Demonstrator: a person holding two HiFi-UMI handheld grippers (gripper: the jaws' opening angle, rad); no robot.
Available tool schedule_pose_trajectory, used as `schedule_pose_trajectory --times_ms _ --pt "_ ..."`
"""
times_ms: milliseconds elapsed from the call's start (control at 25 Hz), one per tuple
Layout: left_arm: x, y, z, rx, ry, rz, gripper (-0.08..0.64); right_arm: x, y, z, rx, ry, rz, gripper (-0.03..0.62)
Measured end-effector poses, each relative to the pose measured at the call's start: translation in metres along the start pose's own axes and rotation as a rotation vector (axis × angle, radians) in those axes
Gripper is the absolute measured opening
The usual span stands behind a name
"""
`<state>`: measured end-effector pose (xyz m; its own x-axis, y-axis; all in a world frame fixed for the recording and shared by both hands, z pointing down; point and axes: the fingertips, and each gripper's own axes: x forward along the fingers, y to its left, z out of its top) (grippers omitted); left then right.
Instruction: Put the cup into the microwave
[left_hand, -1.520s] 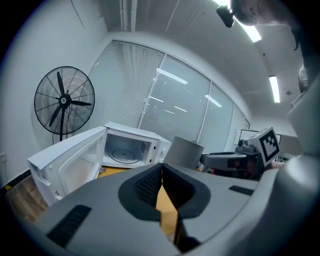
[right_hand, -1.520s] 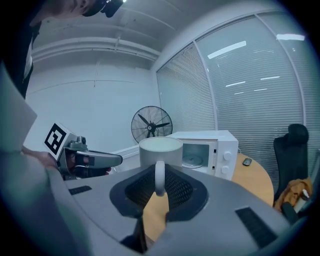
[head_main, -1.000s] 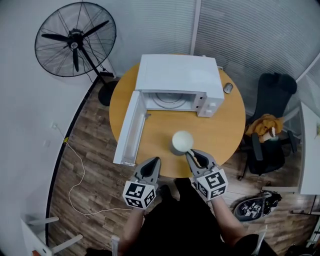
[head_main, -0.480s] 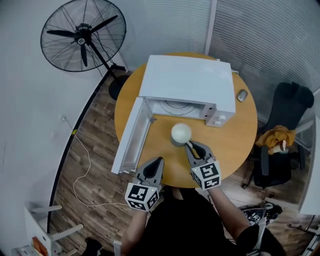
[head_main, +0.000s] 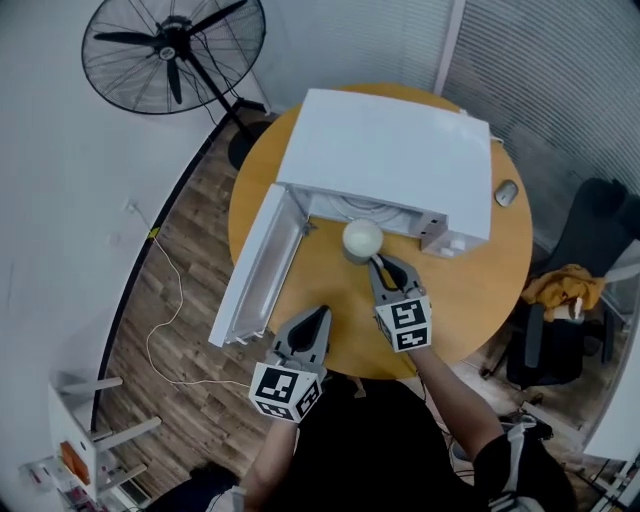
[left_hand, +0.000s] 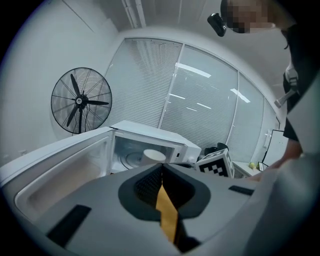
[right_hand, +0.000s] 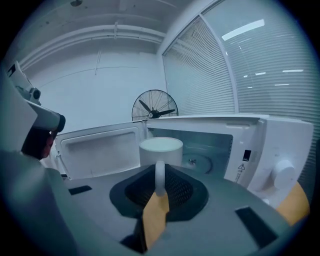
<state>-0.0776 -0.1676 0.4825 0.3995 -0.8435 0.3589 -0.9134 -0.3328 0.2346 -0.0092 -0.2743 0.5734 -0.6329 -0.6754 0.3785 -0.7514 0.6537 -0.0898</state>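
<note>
1. Here, the right gripper (right_hand: 159, 186) is clamped on the handle of the white cup (right_hand: 160, 150), which is just ahead of its jaws, before the open microwave (head_main: 390, 160).
2. The left gripper (left_hand: 161, 172) has its jaws pressed together, empty; the cup is ahead, to its right.

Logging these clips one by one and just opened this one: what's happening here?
A person holds a gripper in each hand at a round table. The right gripper is shut on the handle of the white cup, holding it just in front of the microwave, whose door stands wide open. The cup is not inside yet. The left gripper, shut and empty, hovers near the table's edge.
</note>
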Motion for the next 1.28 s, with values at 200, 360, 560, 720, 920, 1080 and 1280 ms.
schedule_pose_trajectory --times_ms 200,360,560,720,920,1080,1280 --pt "0.01 0.002 0.003 -0.011 -0.005 0.033 -0.005 0.031 -0.02 -0.01 -0.001 0.014 -0.02 0.054" --pt "0.01 0.004 0.001 -0.025 -0.006 0.057 -0.005 0.052 -0.028 -0.011 0.004 0.018 -0.035 0.054" --pt "0.008 0.007 -0.007 -0.051 0.005 0.076 -0.005 0.076 -0.038 -0.007 0.003 0.007 -0.067 0.054" --pt "0.01 0.008 -0.01 -0.055 0.009 0.082 -0.005 0.095 -0.046 -0.01 -0.003 0.011 -0.086 0.052" --pt "0.009 0.011 -0.011 -0.058 0.009 0.088 -0.005 0.116 -0.055 -0.012 -0.008 0.005 -0.11 0.051" --pt "0.006 0.016 -0.01 -0.062 0.008 0.1 -0.005 0.125 -0.061 -0.015 0.008 0.002 -0.139 0.048" --pt "0.002 0.021 -0.011 -0.064 0.011 0.11 -0.005 0.138 -0.065 -0.013 -0.012 -0.012 -0.16 0.046"
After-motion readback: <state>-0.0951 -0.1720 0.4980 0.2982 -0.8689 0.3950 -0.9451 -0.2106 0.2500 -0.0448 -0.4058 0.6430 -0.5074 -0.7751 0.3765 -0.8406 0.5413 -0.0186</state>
